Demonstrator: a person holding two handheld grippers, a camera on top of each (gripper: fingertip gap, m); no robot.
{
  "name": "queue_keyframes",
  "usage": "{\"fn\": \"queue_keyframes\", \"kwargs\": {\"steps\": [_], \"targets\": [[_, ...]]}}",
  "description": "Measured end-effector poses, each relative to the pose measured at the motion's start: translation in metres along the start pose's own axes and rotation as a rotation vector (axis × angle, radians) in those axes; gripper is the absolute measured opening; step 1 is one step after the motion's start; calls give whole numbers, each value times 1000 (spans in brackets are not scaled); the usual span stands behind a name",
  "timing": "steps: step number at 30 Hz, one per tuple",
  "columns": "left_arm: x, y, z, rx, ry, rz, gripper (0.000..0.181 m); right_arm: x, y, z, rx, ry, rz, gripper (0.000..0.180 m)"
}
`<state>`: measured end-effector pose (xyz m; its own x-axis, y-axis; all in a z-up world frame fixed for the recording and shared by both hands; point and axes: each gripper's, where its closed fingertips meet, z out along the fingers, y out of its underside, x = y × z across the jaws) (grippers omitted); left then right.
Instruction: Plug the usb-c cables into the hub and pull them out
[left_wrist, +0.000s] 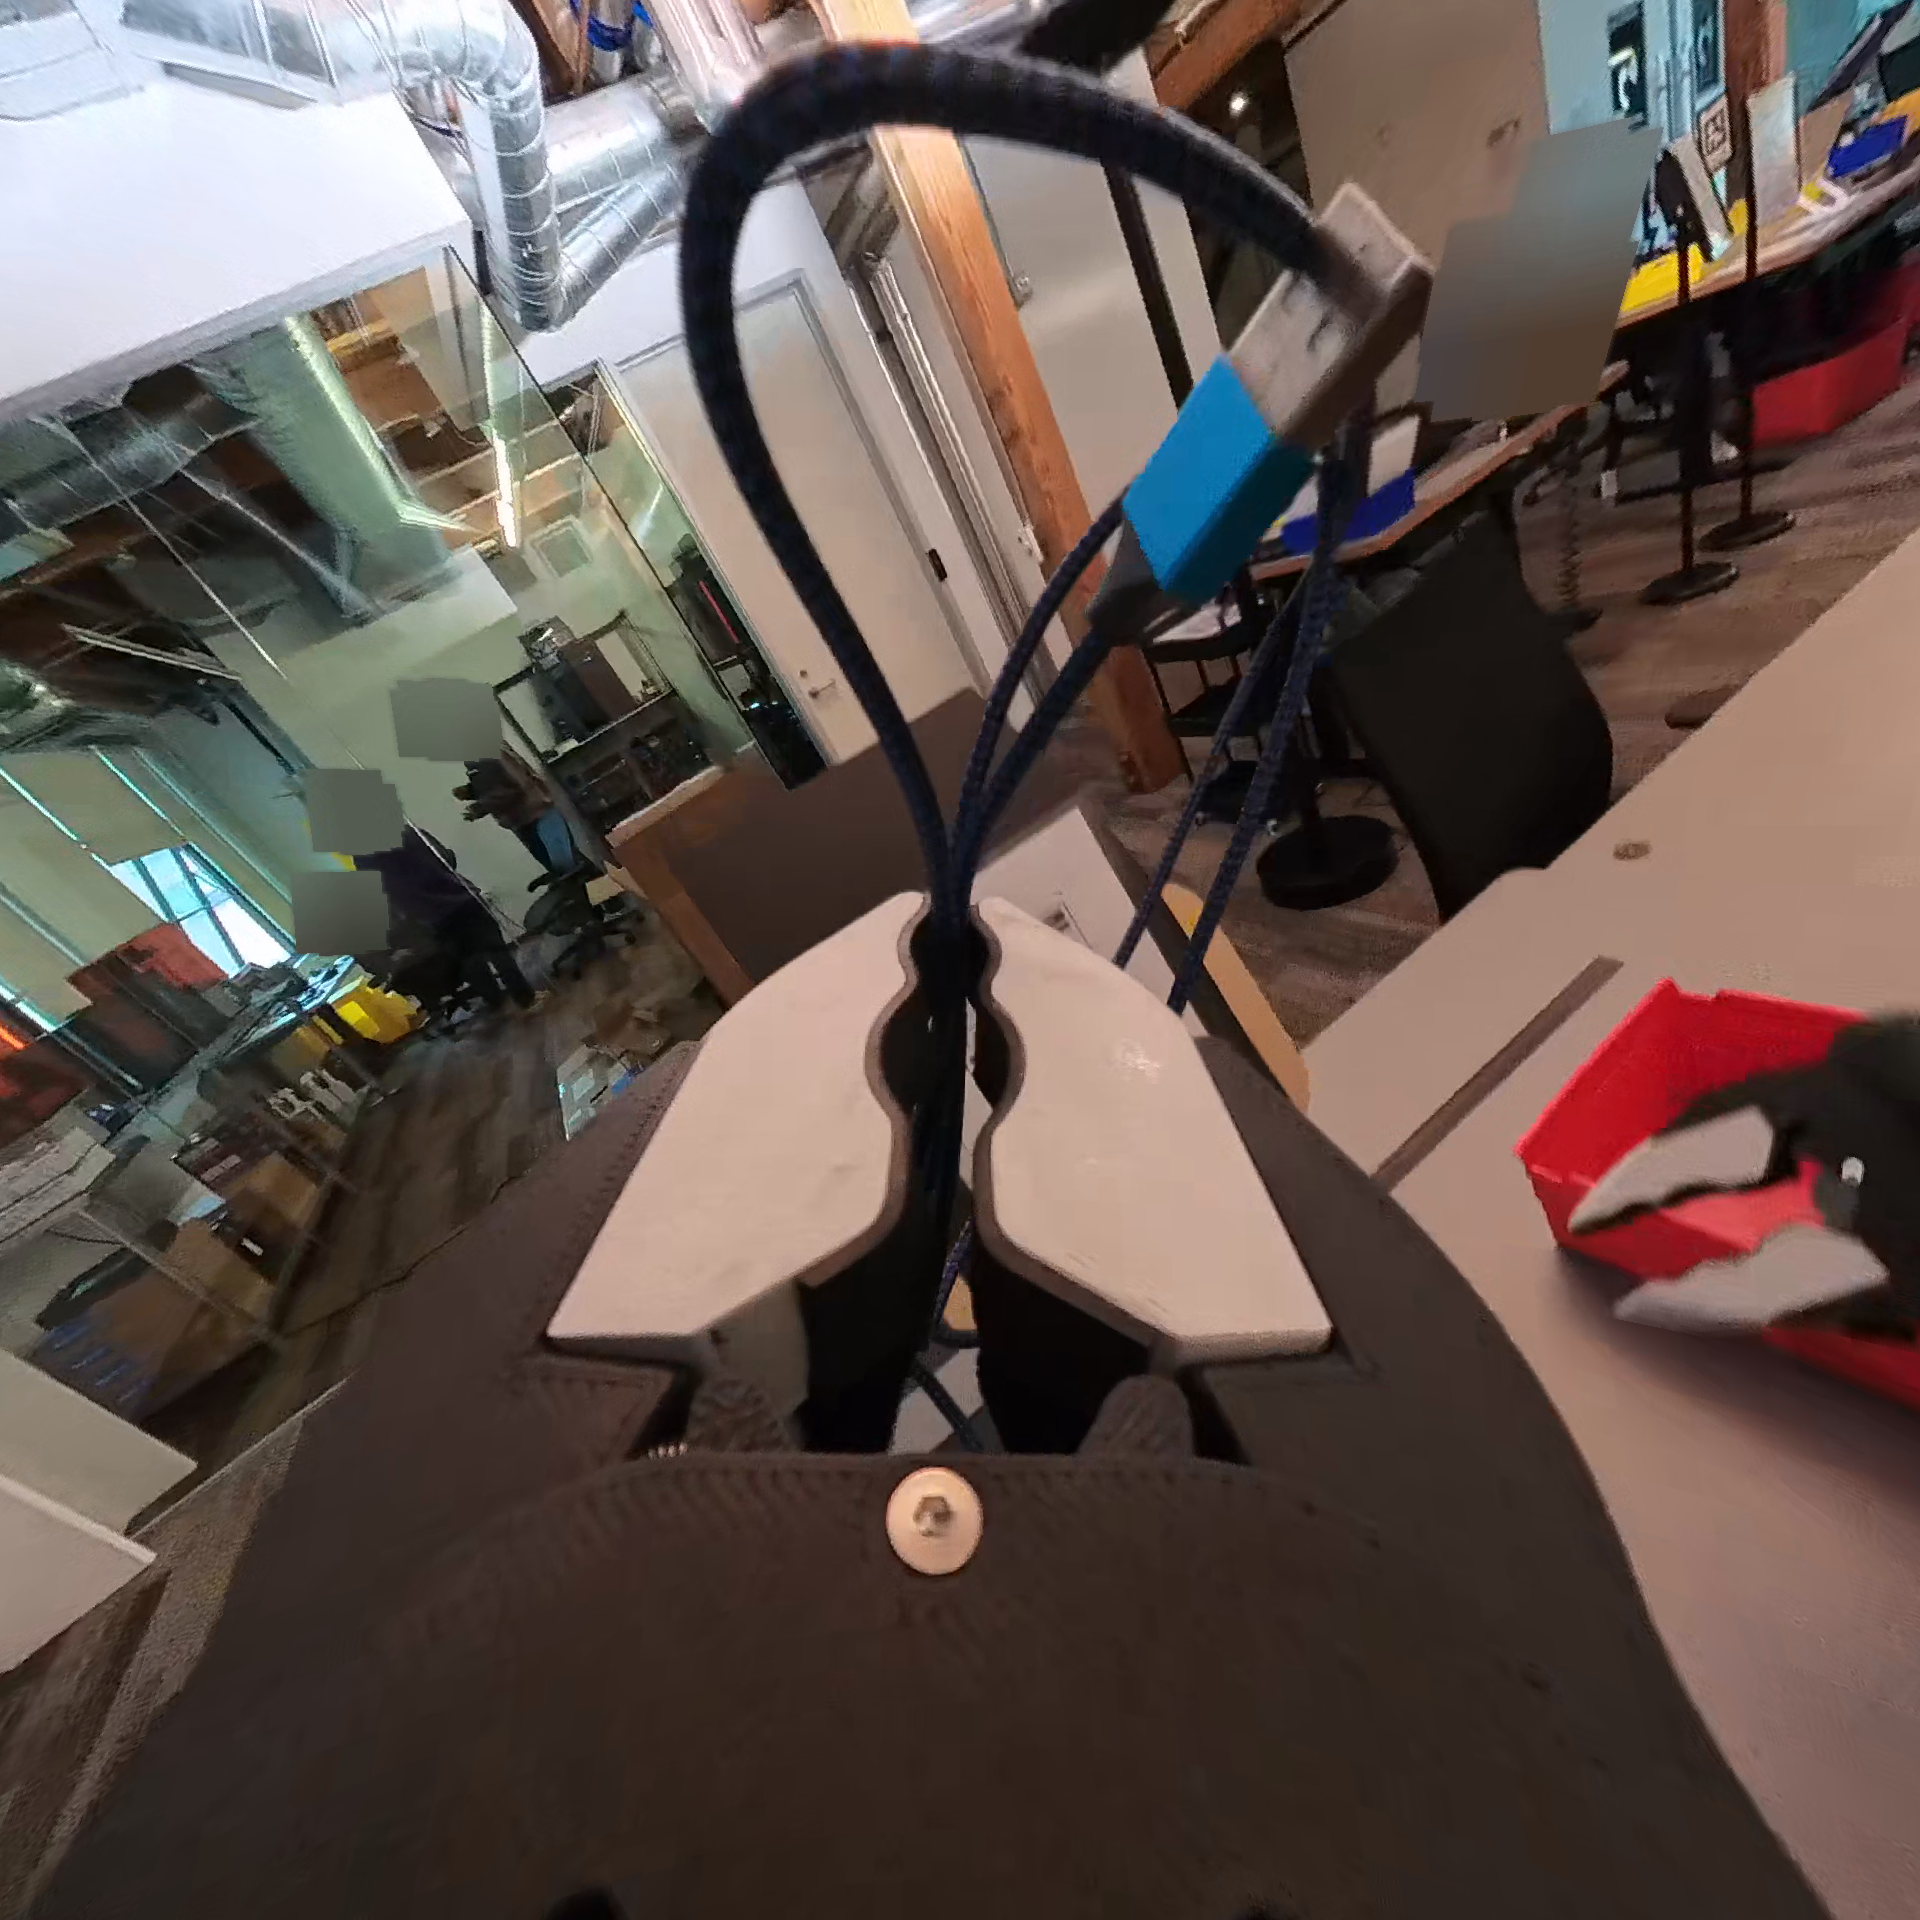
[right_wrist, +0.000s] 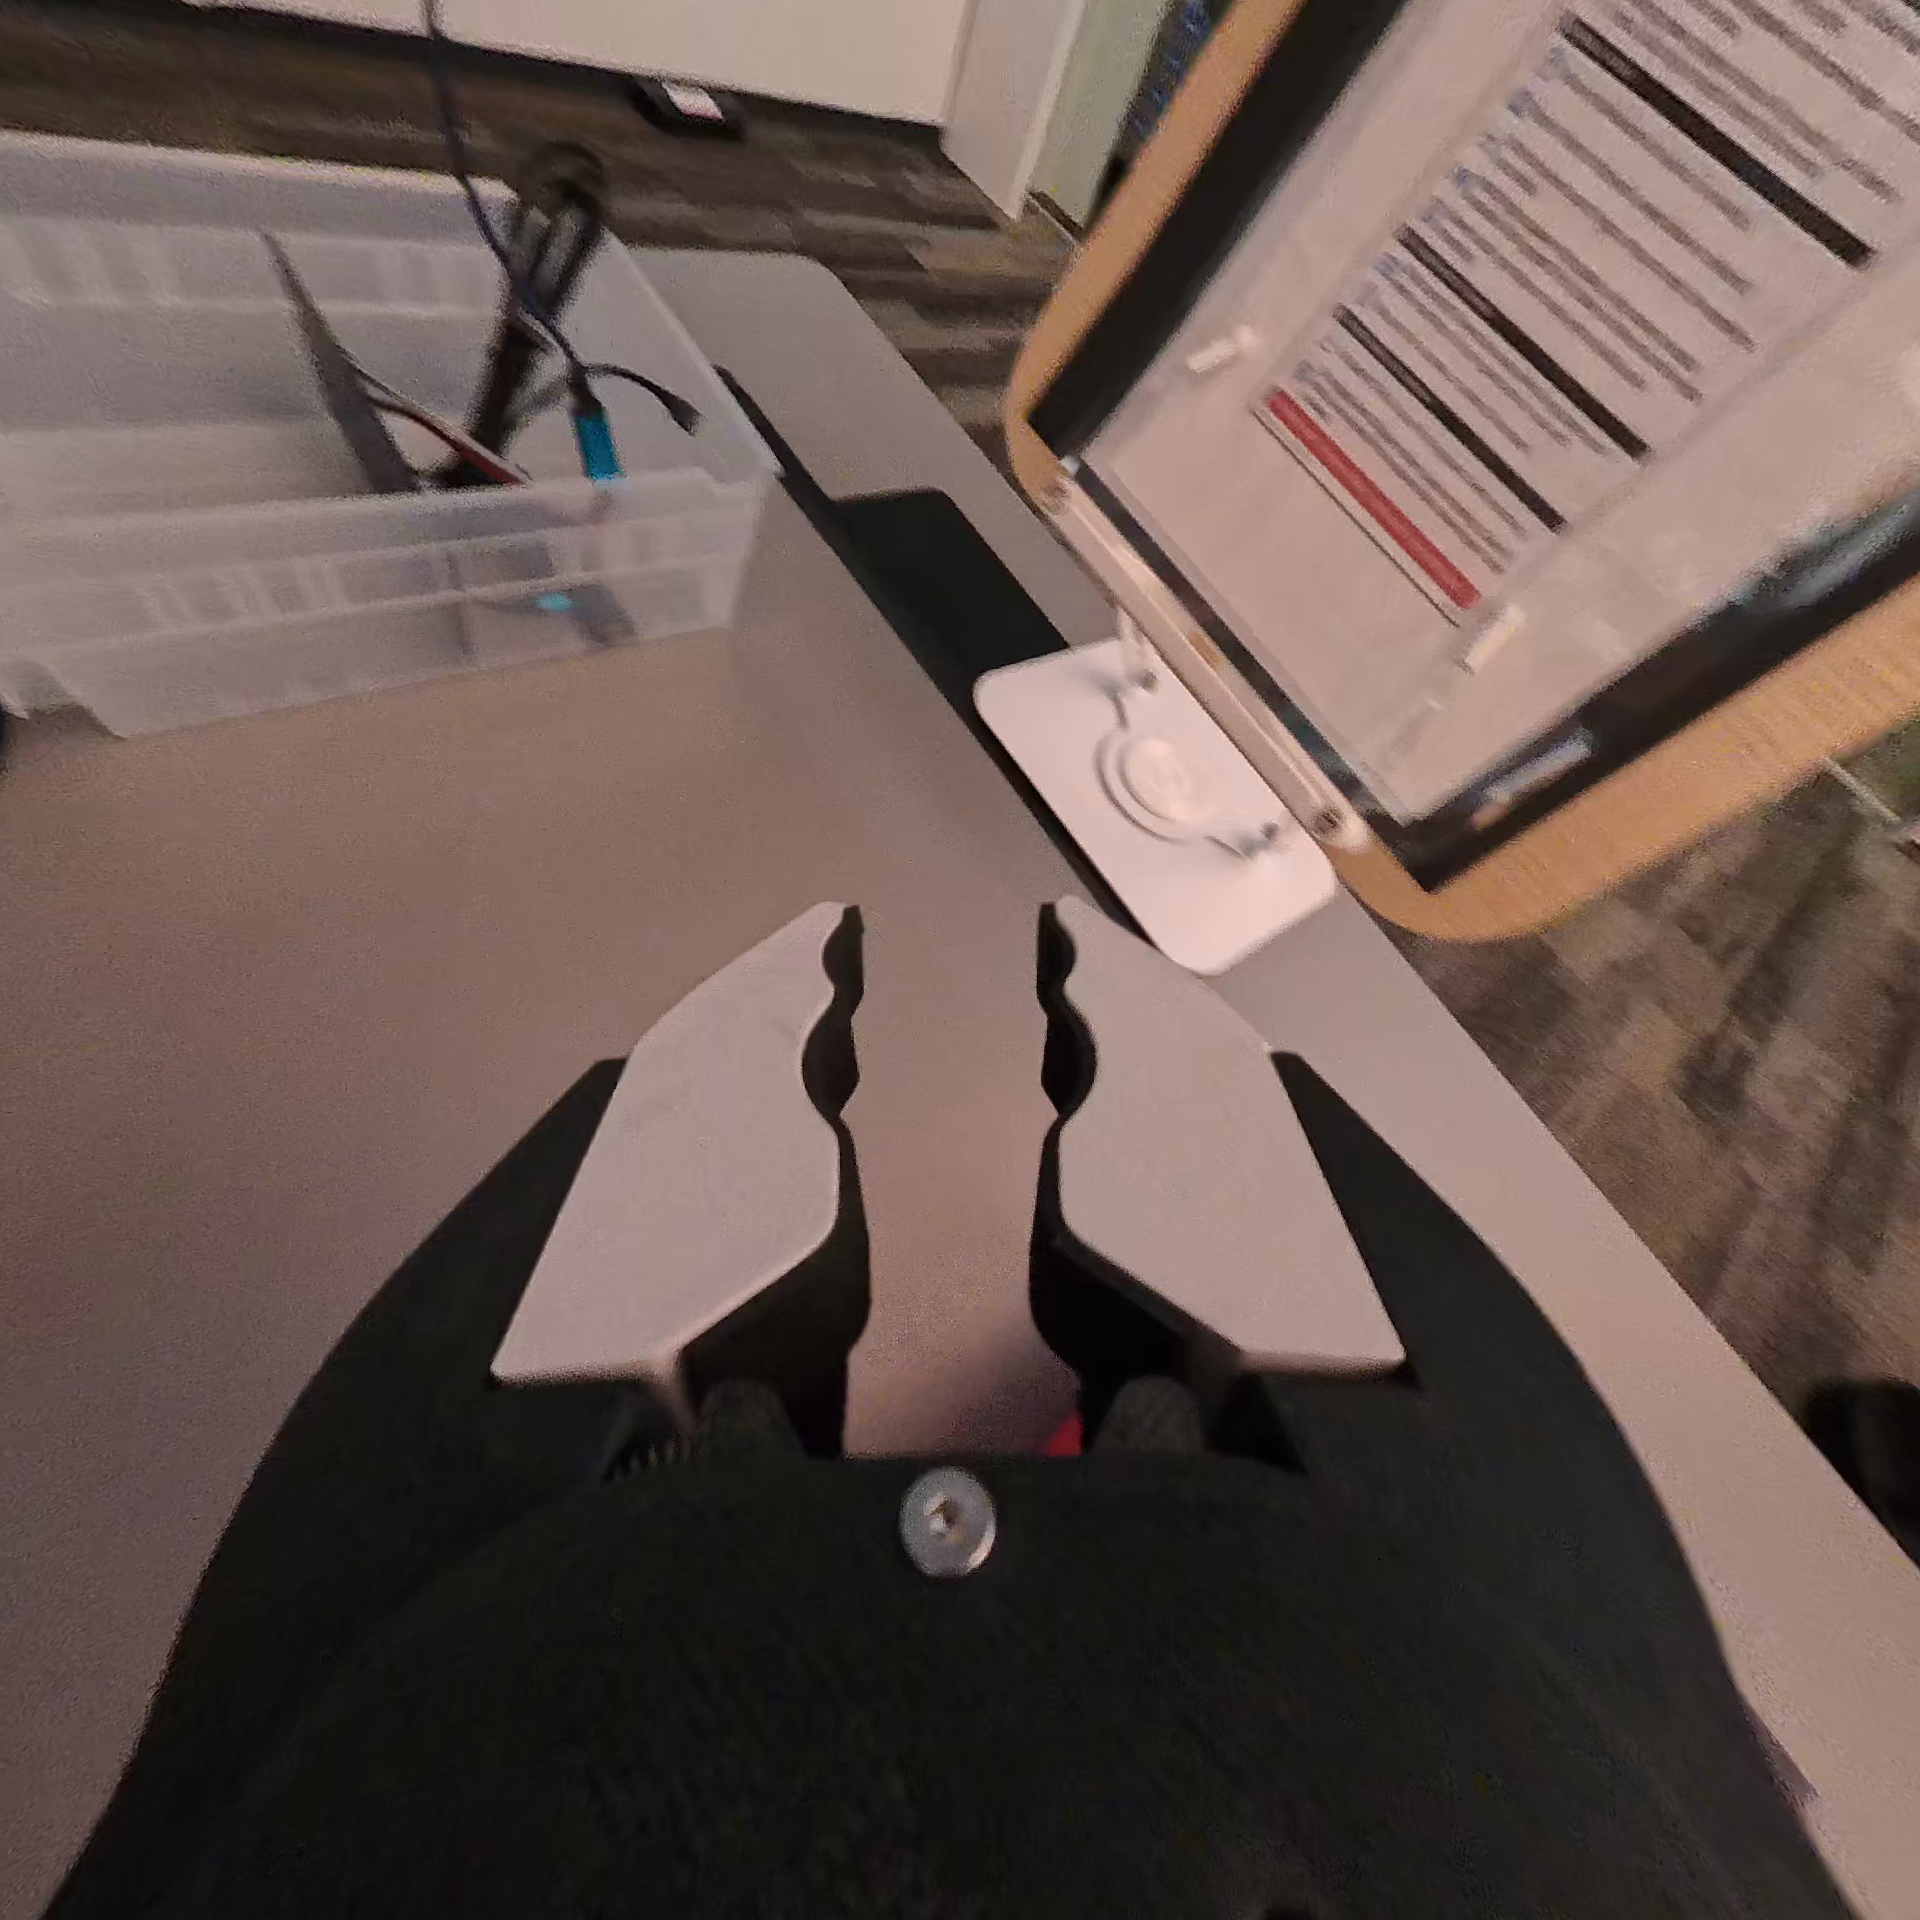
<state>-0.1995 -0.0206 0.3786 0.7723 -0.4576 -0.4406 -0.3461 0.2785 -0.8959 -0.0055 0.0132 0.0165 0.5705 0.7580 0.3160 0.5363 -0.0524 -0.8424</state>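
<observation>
My left gripper is shut on a bundle of dark braided cables, lifted well above the table. One thick cable loops up and over to a grey hub with a blue end, which hangs in the air ahead of the fingers. Thinner blue cables trail down from it. My right gripper is open and empty above the grey table. It also shows in the left wrist view, over a red bin.
A red bin sits on the grey table at right. A clear plastic tub with cables inside stands at the table's far left. A white stand base holds a framed sheet at the right edge. Spacing between my two grippers at the tips: around 40 centimetres.
</observation>
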Motion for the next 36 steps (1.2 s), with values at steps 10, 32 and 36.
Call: {"fn": "queue_keyframes", "kwargs": {"steps": [10,32,36], "targets": [[-17,-74,-28,-35,-80,-1,3,-124,-79,68,432,-472,199,66],[-50,-63,-93,-136,-151,10,2,-126,-133,255,255,-152,172,7],[-59,-64,-104,-123,-169,-1,2,-115,-159,239,266,-87,93,7]]}}
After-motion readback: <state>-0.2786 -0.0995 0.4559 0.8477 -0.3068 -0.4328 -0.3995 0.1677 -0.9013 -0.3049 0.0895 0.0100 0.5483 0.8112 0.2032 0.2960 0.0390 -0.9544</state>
